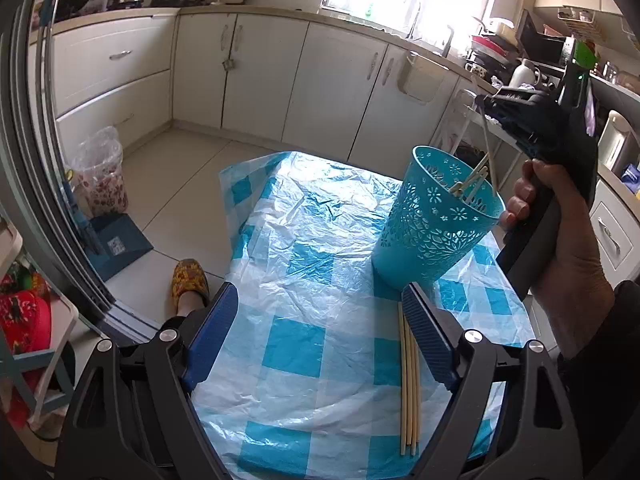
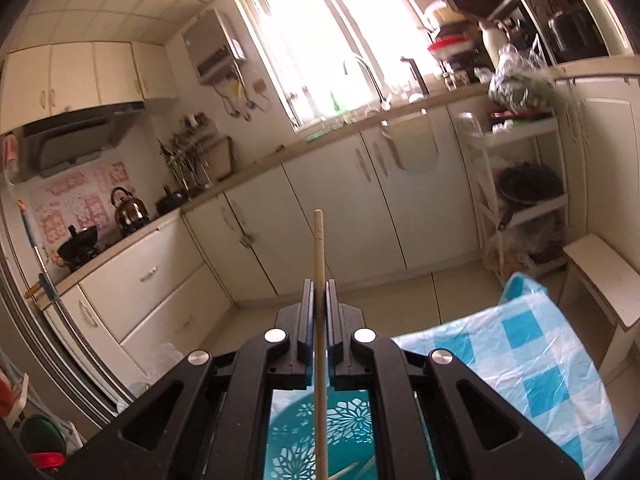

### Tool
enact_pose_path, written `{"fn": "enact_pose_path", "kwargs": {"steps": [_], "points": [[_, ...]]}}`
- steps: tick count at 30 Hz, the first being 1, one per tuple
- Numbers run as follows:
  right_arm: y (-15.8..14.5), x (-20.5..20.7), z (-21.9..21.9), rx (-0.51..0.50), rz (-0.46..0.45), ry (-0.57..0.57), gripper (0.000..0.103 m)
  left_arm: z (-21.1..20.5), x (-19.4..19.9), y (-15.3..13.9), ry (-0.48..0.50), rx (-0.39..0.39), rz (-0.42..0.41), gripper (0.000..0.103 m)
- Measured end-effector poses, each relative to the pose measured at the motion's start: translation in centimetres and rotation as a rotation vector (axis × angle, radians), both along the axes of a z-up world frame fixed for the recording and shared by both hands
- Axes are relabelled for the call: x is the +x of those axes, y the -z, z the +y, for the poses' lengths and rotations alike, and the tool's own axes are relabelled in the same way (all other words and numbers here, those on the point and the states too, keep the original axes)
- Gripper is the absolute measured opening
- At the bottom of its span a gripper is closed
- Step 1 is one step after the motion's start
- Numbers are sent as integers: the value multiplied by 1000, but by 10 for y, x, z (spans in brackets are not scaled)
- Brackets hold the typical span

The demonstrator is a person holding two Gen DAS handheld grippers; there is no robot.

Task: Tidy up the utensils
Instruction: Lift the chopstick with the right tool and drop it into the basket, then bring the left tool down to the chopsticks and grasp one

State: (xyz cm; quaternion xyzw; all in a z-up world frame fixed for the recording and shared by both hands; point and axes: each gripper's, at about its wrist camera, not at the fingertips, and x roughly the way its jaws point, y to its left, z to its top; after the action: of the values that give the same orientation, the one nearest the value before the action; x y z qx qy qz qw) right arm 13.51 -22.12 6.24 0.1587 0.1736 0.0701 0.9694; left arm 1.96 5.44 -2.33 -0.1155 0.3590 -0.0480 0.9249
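A single chopstick stands pinched between our right tongs, their jaws pressed together on its shaft, its lower end hanging over the mouth of the turquoise cup. Several chopsticks already lean inside that cup, which sits on the counter under a blue-and-white checked plastic cover. Three more chopsticks lie side by side on the cover, just beside the right finger of our left tongs, which hang spread wide above the counter with nothing between them.

We judge the step in hand to be the loading of the cup: one stick is over it, not yet let go. The next move, as we read it, calls for the right tongs to lower the stick into the cup before parting, so it drops among the others and does not tip the light cup. The left tongs would then need to come across to straddle the three loose sticks.

Beyond the counter, white kitchen cabinets run beneath a bright window.
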Motion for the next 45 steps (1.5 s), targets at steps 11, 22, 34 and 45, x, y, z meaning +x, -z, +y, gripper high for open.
{"fn": "enact_pose_path", "kwargs": {"steps": [11,22,34,45], "points": [[15,-23,9,-48,80,-66,9,-4,1,-2,0,-5,-1,81],[-73,-130,-9,-85,-208,-43,28,-6,-18,-12,0,5,-16,82],[111,-145,25,-177,374,-137,26,-9,-33,-10,12,18,-1,83],[171,-103,27,-202,532,-70,22,-3,-42,-7,11,12,8,84]]}}
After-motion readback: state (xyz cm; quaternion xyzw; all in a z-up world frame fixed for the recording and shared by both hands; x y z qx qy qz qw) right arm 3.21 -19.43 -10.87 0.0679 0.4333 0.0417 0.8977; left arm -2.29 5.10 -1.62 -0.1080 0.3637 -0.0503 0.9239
